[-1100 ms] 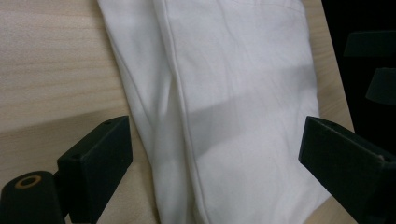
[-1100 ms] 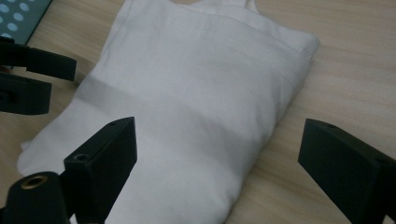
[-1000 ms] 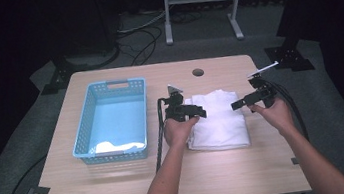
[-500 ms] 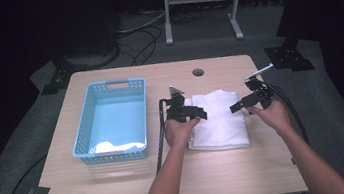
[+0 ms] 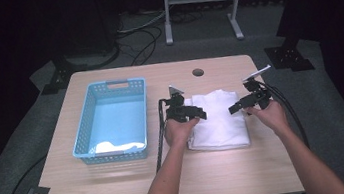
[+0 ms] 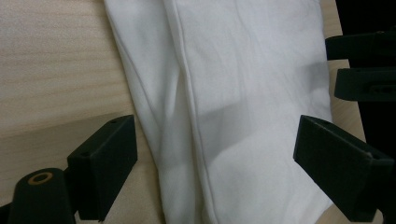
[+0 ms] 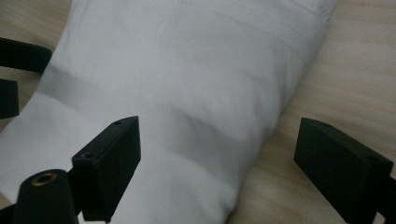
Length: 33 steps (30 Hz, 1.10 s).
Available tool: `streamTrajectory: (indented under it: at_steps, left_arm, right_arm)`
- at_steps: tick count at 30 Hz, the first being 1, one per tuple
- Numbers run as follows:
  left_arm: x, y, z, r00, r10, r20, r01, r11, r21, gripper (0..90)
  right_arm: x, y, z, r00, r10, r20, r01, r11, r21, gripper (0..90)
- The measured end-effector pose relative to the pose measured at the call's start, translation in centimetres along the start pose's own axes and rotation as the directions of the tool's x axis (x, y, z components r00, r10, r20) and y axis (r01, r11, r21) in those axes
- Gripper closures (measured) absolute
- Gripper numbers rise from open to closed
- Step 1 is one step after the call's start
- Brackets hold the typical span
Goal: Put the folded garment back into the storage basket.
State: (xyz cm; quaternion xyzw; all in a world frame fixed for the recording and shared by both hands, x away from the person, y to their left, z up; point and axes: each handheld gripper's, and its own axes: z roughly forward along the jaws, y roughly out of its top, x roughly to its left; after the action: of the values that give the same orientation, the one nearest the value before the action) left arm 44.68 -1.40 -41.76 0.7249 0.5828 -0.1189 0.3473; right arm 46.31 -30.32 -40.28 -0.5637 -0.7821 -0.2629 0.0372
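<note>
A folded white cloth [image 5: 218, 118] lies flat on the wooden table [image 5: 121, 184], right of centre. My left gripper [image 5: 201, 115] hovers at the cloth's left edge, pointing right. Its jaws have just been closing a little; they stand open with the cloth's folded edge [image 6: 187, 116] lying between them, and the pads do not press on it. My right gripper [image 5: 233, 109] is at the cloth's right edge, pointing left and open, straddling the cloth's rounded side [image 7: 177, 84]. Each gripper's jaws show across the cloth in the other's view.
A light blue plastic basket [image 5: 84, 134] stands left of the cloth with another white cloth [image 5: 116, 145] at its near end. A round cable hole [image 5: 198, 72] sits near the table's far edge. Black cables trail from both grippers over the table.
My right gripper has edged slightly left toward the cloth's right side. The left hand has stayed where it was.
</note>
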Motion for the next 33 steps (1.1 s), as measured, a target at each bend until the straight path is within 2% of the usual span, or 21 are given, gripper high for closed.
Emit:
streamTrajectory:
  at_steps: [5,19,26,33]
  left_arm:
    - [-0.07,0.01,0.07,1.0,0.006,-0.002,-0.006,1.0,0.0,15.9]
    - [-0.39,0.05,0.37,0.9999,0.016,-0.001,-0.016,0.9999,0.006,19.8]
    - [-0.55,0.07,0.5,0.9996,0.024,-0.013,-0.024,0.9996,0.012,28.8]
    - [-0.55,0.11,0.52,0.9971,0.061,-0.047,-0.06,0.998,0.018,43.3]
  right_arm:
    - [-0.07,0.03,0.29,0.9999,0.006,0.01,-0.007,1.0,0.012,18.5]
    - [-0.03,0.02,0.93,0.9997,0.023,0.001,-0.023,0.999,0.03,28.2]
    - [-0.06,0.01,0.88,0.9995,0.021,0.022,-0.022,1.0,0.021,39.2]
    - [0.27,-0.13,0.84,0.9978,0.001,0.067,-0.003,1.0,0.025,53.9]
